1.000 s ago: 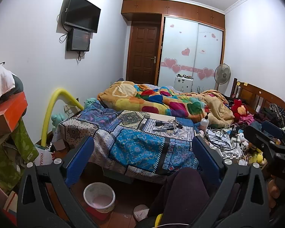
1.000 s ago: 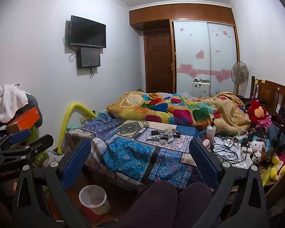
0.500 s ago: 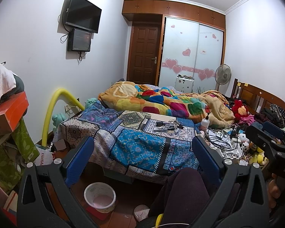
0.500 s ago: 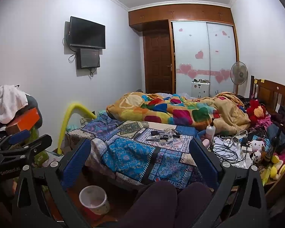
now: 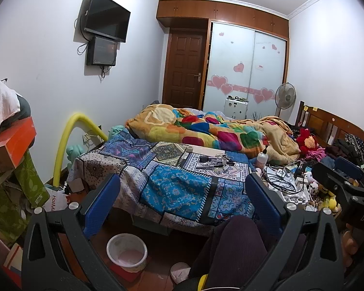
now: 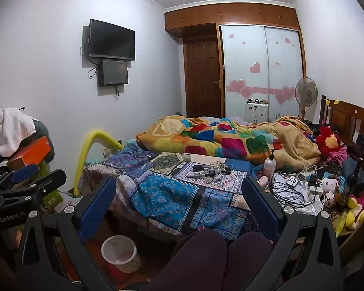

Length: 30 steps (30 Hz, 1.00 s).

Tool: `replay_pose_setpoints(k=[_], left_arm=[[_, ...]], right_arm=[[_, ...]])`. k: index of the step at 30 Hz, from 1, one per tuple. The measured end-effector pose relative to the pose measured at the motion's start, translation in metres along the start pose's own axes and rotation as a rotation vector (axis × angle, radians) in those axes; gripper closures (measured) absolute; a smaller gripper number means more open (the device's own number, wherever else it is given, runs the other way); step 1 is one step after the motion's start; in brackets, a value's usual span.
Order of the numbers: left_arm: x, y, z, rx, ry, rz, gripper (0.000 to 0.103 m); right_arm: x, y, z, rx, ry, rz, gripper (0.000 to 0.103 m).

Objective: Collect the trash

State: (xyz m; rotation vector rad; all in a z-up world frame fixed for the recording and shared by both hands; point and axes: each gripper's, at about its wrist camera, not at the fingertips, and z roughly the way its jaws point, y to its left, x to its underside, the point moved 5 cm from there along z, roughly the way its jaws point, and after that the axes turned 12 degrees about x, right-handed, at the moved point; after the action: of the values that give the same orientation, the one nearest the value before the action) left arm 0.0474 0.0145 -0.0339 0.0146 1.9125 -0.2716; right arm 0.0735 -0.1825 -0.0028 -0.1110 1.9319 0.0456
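A small white waste bin point(image 5: 126, 252) stands on the floor below the bed's near edge; it also shows in the right wrist view point(image 6: 120, 253). My left gripper point(image 5: 182, 194) is open and empty, held above the bin and my knees. My right gripper point(image 6: 179, 194) is open and empty beside it. A cluster of small dark and white items point(image 5: 214, 162) lies on the patchwork bedspread point(image 5: 177, 189), also seen in the right wrist view point(image 6: 207, 171). A roll of tape point(image 5: 189, 148) lies further back. Each gripper shows in the other's view: the right one point(image 5: 347, 184), the left one point(image 6: 24, 181).
A colourful quilt point(image 5: 206, 131) is bunched at the bed's far side. Cables, a white bottle point(image 5: 262, 156), plush toys point(image 6: 328, 186) crowd the right. A yellow foam tube point(image 5: 68, 140) and stacked boxes point(image 5: 9, 143) stand left. My knees point(image 6: 206, 257) are at the bottom.
Both views have shifted only slightly; the grippers stay open and nothing on the bed or floor has moved.
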Motion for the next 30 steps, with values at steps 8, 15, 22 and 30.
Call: replay_pose_setpoints(k=[8, 15, 22, 30], left_arm=[[-0.013, -0.005, 0.023, 0.001, 0.024, 0.023, 0.0], [-0.028, -0.015, 0.068, 0.032, 0.038, 0.036, 0.0], [-0.048, -0.027, 0.136, 0.071, 0.064, 0.039, 0.0], [-0.057, -0.035, 0.226, 0.091, 0.116, 0.043, 0.0]], right_arm=[[-0.004, -0.018, 0.031, 0.04, 0.034, 0.013, 0.0], [-0.01, -0.044, 0.068, 0.091, 0.07, 0.025, 0.0], [-0.019, -0.054, 0.106, 0.122, 0.075, -0.025, 0.0], [-0.019, -0.061, 0.176, 0.061, 0.175, -0.02, 0.0]])
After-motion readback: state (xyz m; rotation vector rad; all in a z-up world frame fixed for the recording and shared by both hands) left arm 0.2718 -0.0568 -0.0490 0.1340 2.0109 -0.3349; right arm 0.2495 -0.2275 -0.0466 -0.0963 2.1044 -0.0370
